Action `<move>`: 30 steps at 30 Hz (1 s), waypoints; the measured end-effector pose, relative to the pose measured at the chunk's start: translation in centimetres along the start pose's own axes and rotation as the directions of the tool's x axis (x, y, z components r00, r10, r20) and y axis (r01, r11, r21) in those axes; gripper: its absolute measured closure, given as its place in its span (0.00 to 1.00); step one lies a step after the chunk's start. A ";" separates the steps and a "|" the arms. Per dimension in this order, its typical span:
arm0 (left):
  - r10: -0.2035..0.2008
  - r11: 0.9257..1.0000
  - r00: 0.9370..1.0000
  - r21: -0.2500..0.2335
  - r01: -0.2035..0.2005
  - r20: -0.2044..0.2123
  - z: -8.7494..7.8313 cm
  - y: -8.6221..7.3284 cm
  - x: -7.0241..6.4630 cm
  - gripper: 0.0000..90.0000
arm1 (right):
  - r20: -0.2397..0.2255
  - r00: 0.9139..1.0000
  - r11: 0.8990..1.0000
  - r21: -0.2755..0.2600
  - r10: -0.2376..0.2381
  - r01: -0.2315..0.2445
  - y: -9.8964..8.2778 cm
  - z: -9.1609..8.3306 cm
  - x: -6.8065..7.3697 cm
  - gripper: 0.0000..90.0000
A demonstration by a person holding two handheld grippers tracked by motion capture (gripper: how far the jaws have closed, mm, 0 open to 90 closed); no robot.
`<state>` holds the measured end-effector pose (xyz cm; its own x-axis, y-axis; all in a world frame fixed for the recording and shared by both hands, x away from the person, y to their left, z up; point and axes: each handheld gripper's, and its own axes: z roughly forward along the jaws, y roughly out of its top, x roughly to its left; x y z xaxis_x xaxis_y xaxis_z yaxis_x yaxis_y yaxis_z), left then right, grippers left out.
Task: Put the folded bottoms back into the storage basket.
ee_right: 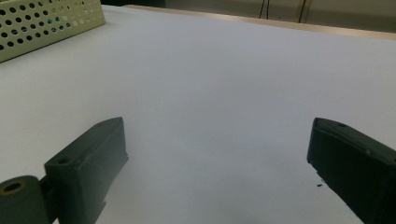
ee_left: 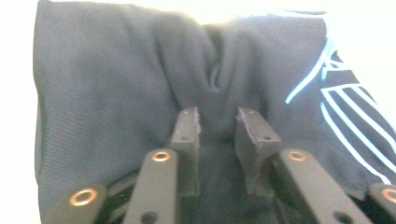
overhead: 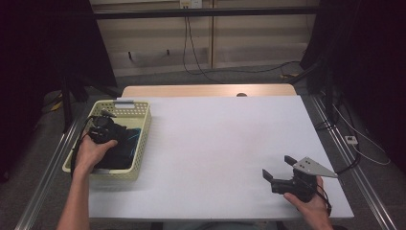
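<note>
one dark navy knitted garment with pale blue line print (overhead: 118, 146) lies bunched inside the pale yellow perforated plastic basket (overhead: 141, 139) at the left edge of the white counter (overhead: 215, 143), and my left hand-held gripper (overhead: 106, 125) is down in the basket on top of it. in the left gripper view the two black jaws stand only a little apart, with a ridge of the cloth (ee_left: 215, 79) puckered between the tips; i cannot tell whether the pads are pressing on that fold or merely flank it, so i would not call it a firm hold. my right hand-held gripper (overhead: 277, 167) rests near the front right corner of the counter, jaws spread wide with nothing between them, pointed across bare white surface toward the basket (ee_right: 46, 21). as i judge it, the garment counts as in the basket, with part of it heaped toward the near wall; what may be left is settling it and lifting my left gripper out. room is tight only there: the basket walls hem the left gripper on all sides, and the basket's outer side sits right at the counter's left edge. everywhere between basket and right gripper is open, though the right one is close to the front edge.
</note>
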<state>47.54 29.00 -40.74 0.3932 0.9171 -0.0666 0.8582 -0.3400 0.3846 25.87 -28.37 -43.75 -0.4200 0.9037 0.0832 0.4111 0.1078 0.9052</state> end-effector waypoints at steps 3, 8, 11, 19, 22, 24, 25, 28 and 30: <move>0.040 0.998 0.999 -0.054 -0.038 0.030 -0.8 -0.2 0.3 0.66 | -0.001 1.000 1.000 0.001 0.000 0.000 0.0 0.1 0.1 0.05; 0.039 0.968 0.998 -0.251 -0.023 0.058 -3.6 -0.7 1.0 0.57 | 0.002 1.000 1.000 -0.001 0.003 -0.003 0.0 0.1 0.0 0.05; 0.024 0.951 0.999 -0.310 -0.011 0.039 -4.5 -0.9 1.4 0.52 | 0.001 1.000 1.000 -0.003 0.002 -0.002 0.0 0.1 0.0 0.05; 0.073 0.951 0.997 -0.301 -0.074 -0.014 -3.4 -1.4 0.9 0.29 | 0.002 1.000 1.000 -0.003 0.003 -0.003 0.0 0.1 0.0 0.05; 0.073 0.943 0.997 -0.323 -0.075 -0.021 -3.3 -1.7 0.5 0.20 | 0.002 1.000 1.000 -0.004 0.003 -0.003 0.0 0.1 0.0 0.05; 0.070 0.937 0.997 -0.342 -0.073 -0.021 -3.4 -1.8 0.4 0.15 | 0.002 1.000 1.000 -0.003 0.004 -0.004 0.0 0.1 0.0 0.05; 0.061 0.937 0.998 -0.345 -0.060 -0.009 -3.4 -1.8 0.3 0.13 | 0.001 1.000 1.000 -0.005 0.002 -0.002 0.0 0.1 0.0 0.05; 0.069 0.930 0.997 -0.363 -0.056 0.023 -3.5 -2.1 0.2 0.10 | 0.001 1.000 1.000 -0.004 0.006 -0.006 0.0 0.1 0.0 0.05; 0.090 0.926 0.996 -0.371 -0.073 0.028 -3.6 -2.2 -0.1 0.05 | -0.002 1.000 1.000 -0.004 0.001 -0.001 0.0 0.0 -0.1 0.05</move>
<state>44.45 30.42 -38.25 0.4777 0.8767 -0.0573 0.6434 -0.3047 0.7022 25.93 -28.43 -43.80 -0.4208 0.9032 0.0851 0.4081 0.1047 0.9069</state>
